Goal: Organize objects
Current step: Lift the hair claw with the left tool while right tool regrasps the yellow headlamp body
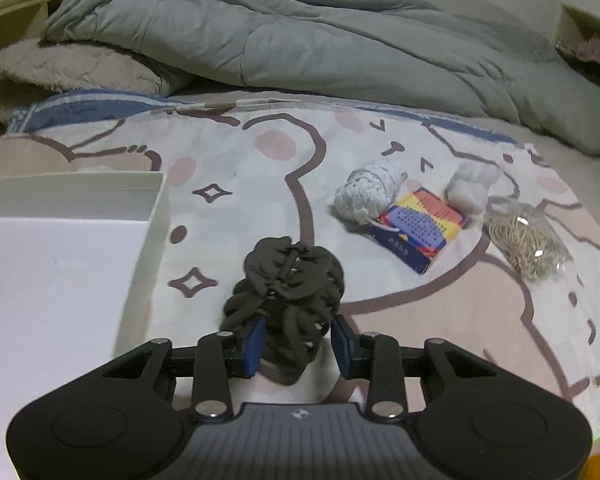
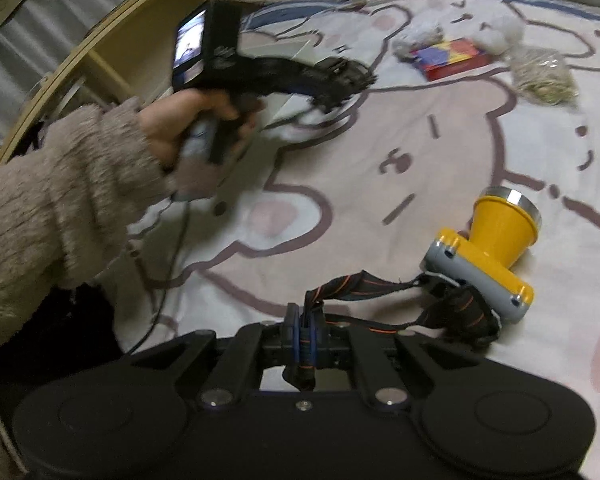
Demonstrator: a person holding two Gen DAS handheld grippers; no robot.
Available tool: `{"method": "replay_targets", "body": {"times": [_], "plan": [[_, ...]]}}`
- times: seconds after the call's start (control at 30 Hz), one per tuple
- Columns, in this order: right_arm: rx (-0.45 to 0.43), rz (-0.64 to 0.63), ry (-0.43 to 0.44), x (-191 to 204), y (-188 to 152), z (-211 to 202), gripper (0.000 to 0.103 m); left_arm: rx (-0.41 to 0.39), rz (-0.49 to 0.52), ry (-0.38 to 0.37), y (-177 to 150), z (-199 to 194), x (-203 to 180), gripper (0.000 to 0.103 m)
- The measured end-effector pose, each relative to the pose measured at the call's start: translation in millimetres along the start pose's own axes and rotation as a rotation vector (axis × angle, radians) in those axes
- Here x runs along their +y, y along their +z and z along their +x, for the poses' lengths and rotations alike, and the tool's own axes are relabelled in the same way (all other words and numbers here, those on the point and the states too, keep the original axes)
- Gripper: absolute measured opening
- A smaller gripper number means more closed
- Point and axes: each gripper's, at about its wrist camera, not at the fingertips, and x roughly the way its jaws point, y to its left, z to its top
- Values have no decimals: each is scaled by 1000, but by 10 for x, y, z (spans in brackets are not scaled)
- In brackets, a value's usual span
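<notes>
Though the white box (image 1: 60,264) on the bed looks empty in its visible part, both grabs are on: left hand-held gripper (image 1: 298,344) clamps the dark hair-tie bundle (image 1: 288,280) beside the box, right hand-held gripper (image 2: 306,344) pinches the yellow headlamp (image 2: 488,252)'s strap (image 2: 364,284). Yarn ball (image 1: 370,192), card pack (image 1: 420,228), rubber-band bag (image 1: 526,236) etc. lie unsorted, so prob. early stage.

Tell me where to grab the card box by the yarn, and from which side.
Grip the card box across its narrow width at the near corner, coming from above on the open bedsheet side. It lies flat, with the yarn ball against its far left end and a white bundle at its far right.
</notes>
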Motion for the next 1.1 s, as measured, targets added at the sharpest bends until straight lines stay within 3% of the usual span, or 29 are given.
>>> {"method": "replay_targets", "body": {"times": [0.1,0.17,0.23,0.47,0.8,0.9,0.97,1.1], "plan": [[9,25,-4,-35,33,-41,10,24,-35,-18,-6,51,-11,19],[-26,61,3,-90,90,-166,20,42,-12,-21,-19,44,-54,12],[-71,77,-4,-124,151,-307,27,56,14,-30,-36,-1,-80,11],[-219,176,-72,-348,364,-679,27,116,64,-74,-140,-303,-82,10],[-161,298,-237,-698,446,-416,27,249,155,-145,-474,-875,-162,9],[-139,319,-287,-732,488,-317,33,296,188,-159,-602,-975,-199,9],[-118,321,-312,-735,531,-245,38,325,204,-168,-667,-1004,-205,13],[-56,299,-370,-687,590,-80,41,370,216,-171,-737,-1030,-163,39]]}}
